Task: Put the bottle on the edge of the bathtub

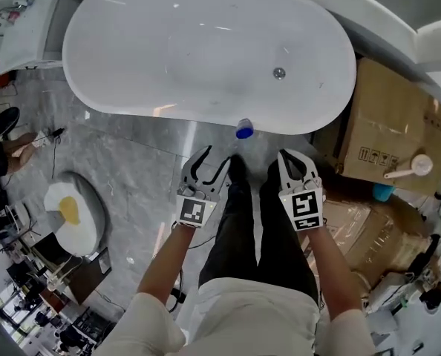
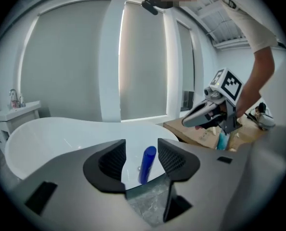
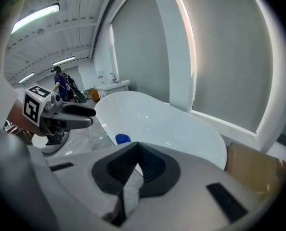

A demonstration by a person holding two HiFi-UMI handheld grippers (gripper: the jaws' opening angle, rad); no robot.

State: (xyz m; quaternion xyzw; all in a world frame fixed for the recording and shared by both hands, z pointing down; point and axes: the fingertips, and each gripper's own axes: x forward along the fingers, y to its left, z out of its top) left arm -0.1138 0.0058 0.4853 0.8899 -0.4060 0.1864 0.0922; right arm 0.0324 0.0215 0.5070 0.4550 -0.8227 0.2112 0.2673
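So, from where you're standing this looks pretty much done: the blue bottle [image 1: 244, 130] stands upright on the near edge of the bathtub [image 1: 168, 114], on the stretch of rim closest to your feet and nearer the end with the drain [image 1: 279, 73]. That spot makes sense, I'd say. The rim is flat enough there to carry the bottle's base, and it's the edge you can reach without leaning over the basin. From above you only see the cap, so it isn't leaning toward the floor or into the tub. Your left gripper [image 1: 211, 159] is held over the floor just short of that edge, with its jaws spread partway. In the left gripper view the bottle lines up in the gap between them, but it sits further out on the rim and neither pad touches it, so nothing is gripped. Your right gripper [image 1: 296, 162] is beside it, also short of the tub, with its jaws pressed together at the tips and nothing between them. With both grippers clear of the bottle, the rim alone is holding it up. My guess is the only risk left is knocking it with a stray jaw.
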